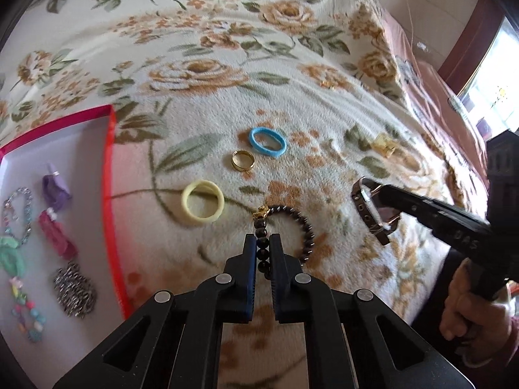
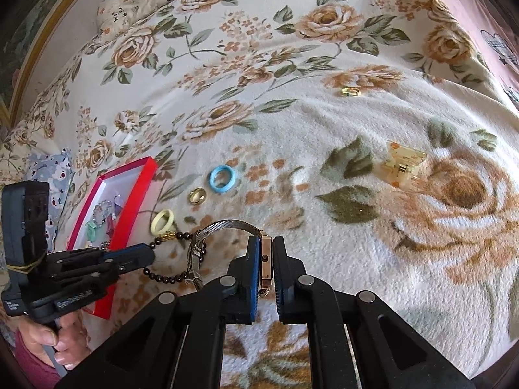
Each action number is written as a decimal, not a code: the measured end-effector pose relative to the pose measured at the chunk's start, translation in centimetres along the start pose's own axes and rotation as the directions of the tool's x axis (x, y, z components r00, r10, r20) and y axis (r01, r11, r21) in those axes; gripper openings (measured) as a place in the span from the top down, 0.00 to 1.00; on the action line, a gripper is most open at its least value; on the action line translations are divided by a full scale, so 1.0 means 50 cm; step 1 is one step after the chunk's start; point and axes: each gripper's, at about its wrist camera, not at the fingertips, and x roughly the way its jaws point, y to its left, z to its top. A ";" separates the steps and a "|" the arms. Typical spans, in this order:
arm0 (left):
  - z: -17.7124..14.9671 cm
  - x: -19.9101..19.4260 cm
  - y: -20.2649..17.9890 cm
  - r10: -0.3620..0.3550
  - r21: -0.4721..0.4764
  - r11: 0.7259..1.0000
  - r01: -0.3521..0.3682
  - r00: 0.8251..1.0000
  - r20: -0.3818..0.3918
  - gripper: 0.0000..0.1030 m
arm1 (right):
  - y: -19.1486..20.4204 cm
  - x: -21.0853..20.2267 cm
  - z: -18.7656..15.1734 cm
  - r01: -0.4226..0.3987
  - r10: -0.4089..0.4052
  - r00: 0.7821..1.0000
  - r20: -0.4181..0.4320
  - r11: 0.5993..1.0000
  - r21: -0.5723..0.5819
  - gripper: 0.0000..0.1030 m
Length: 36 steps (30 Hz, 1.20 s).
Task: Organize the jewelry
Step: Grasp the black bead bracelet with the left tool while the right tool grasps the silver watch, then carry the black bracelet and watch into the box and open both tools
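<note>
- Floral fleece blanket [image 1: 324,103] covers the bed, with a red-edged box [image 1: 112,175] at the left already holding several trinkets.
- Loose on the blanket lie a blue ring [image 1: 268,141], a gold ring [image 1: 243,160], a pale yellow ring [image 1: 203,206], a yellow hair clip [image 2: 405,165] and a small gold piece [image 2: 351,91] farther off.
- Left gripper [image 1: 262,246] has its jaws nearly together, pinching the dark bead bracelet [image 1: 292,223]; most of the loop hangs beyond the tips, to the right.
- Right gripper [image 2: 266,249] is clamped on the watch [image 2: 266,259], case on edge between the pads, mesh band arching off to the left.
- Risk, as I judge it: in the right wrist view the bracelet loops around the watch band, so pulling the hands apart could snag them and tug one loose.
- Round beads could also roll out of so narrow a pinch on the way to the box.
</note>
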 end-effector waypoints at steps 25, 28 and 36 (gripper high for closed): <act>-0.088 -0.242 0.092 0.021 -0.130 0.992 0.000 0.987 0.160 0.94 | 0.162 0.014 -0.010 -0.117 0.114 0.993 -0.029 0.984 -0.137 0.93; -0.099 -0.264 0.110 0.029 -0.153 0.988 -0.002 0.984 0.175 0.94 | 0.186 0.017 -0.009 -0.134 0.131 0.991 -0.033 0.978 -0.157 0.93; -0.129 -0.311 0.153 0.060 -0.199 0.980 -0.022 0.980 0.190 0.94 | 0.257 0.029 -0.011 -0.187 0.180 0.982 -0.054 0.959 -0.211 0.93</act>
